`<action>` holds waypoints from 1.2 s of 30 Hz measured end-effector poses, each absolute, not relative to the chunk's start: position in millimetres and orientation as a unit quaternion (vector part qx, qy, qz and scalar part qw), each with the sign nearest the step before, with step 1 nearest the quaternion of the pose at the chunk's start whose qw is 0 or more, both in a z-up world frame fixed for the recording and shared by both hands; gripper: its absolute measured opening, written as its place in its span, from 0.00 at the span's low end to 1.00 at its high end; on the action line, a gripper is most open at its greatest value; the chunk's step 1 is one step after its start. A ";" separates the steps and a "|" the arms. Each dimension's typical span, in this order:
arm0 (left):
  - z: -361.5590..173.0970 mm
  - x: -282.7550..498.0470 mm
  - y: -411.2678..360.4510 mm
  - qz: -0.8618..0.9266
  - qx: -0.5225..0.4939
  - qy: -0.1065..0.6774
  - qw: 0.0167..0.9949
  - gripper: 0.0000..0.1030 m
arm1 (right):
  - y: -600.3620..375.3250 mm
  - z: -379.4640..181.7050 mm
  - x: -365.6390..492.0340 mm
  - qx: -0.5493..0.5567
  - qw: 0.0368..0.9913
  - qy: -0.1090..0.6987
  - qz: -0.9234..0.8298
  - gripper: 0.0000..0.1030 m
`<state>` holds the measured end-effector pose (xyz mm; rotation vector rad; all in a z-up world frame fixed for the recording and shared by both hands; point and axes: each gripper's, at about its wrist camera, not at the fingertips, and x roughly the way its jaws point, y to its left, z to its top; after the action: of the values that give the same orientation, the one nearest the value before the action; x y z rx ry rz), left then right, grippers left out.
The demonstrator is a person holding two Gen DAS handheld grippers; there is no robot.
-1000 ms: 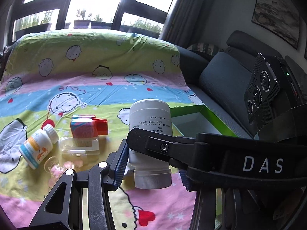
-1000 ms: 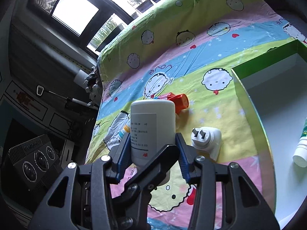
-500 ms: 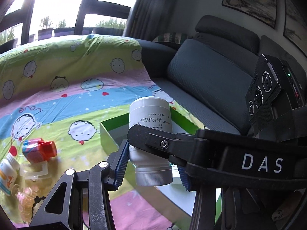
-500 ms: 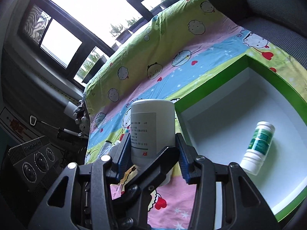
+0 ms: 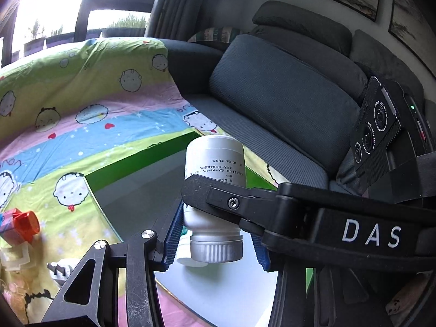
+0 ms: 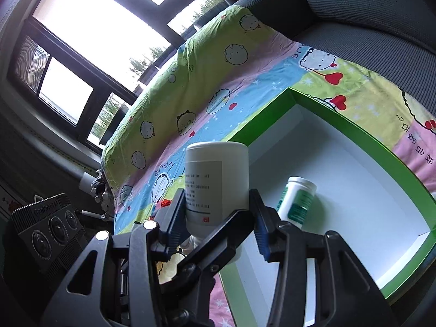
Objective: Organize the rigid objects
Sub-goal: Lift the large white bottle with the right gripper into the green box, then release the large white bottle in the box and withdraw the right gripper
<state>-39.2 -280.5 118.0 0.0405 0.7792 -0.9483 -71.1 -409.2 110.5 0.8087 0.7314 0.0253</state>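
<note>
Both my claws grip one white bottle, held upside down with its cap low. My left gripper presses its blue pads near the neck; my right gripper clamps the body higher up, its finger crossing in front. The bottle hangs over the green-rimmed box on the cartoon sheet. Inside the box lies a green-labelled bottle. Outside, an orange-capped item rests on the sheet, beside a grey sofa.
</note>
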 end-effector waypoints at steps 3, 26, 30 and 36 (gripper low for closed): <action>111.8 -36.4 -285.9 -0.446 0.018 0.378 0.811 0.45 | -412.7 105.5 -69.3 0.385 0.852 0.356 0.004 0.45; 84.3 -25.1 -288.5 -0.444 -0.009 0.447 0.776 0.45 | -413.1 87.1 -56.7 0.353 0.841 0.408 -0.046 0.45; 86.1 -22.3 -276.8 -0.440 -0.024 0.446 0.779 0.45 | -412.4 90.3 -58.1 0.333 0.847 0.407 -0.082 0.46; 98.1 -20.0 -241.9 -0.430 -0.047 0.436 0.789 0.46 | -408.4 96.8 -60.8 0.328 0.856 0.391 -0.084 0.61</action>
<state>-20.0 -241.9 98.1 -0.1020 0.9382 -0.9267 -60.8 -408.4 96.8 0.6904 0.8221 -0.1755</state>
